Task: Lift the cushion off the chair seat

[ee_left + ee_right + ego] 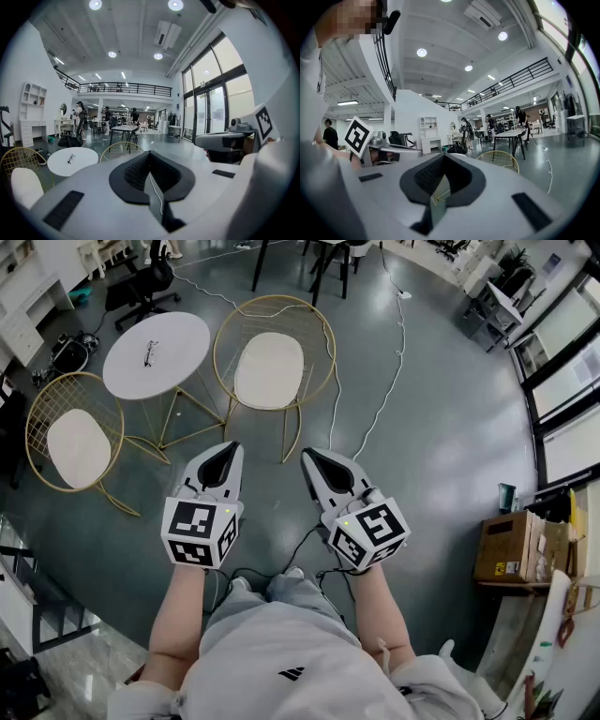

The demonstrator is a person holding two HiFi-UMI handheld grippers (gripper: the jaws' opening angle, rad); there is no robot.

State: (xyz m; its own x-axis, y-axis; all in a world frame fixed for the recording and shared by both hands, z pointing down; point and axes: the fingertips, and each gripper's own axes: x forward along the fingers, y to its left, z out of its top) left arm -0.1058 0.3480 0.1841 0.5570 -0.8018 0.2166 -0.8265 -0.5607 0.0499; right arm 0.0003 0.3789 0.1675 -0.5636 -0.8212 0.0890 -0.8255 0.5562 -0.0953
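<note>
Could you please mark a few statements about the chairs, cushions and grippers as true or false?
1. The left gripper and the right gripper are both shut and hold nothing. True.
2. The centre cushion is already off its seat. False: it lies on the seat of the centre chair, and both grippers are well apart from it.
3. A pair of glasses lies on the round white table. True.
4. Only one chair has a cushion. False: the left chair also carries a left cushion.

No readable text, apparently.
</note>
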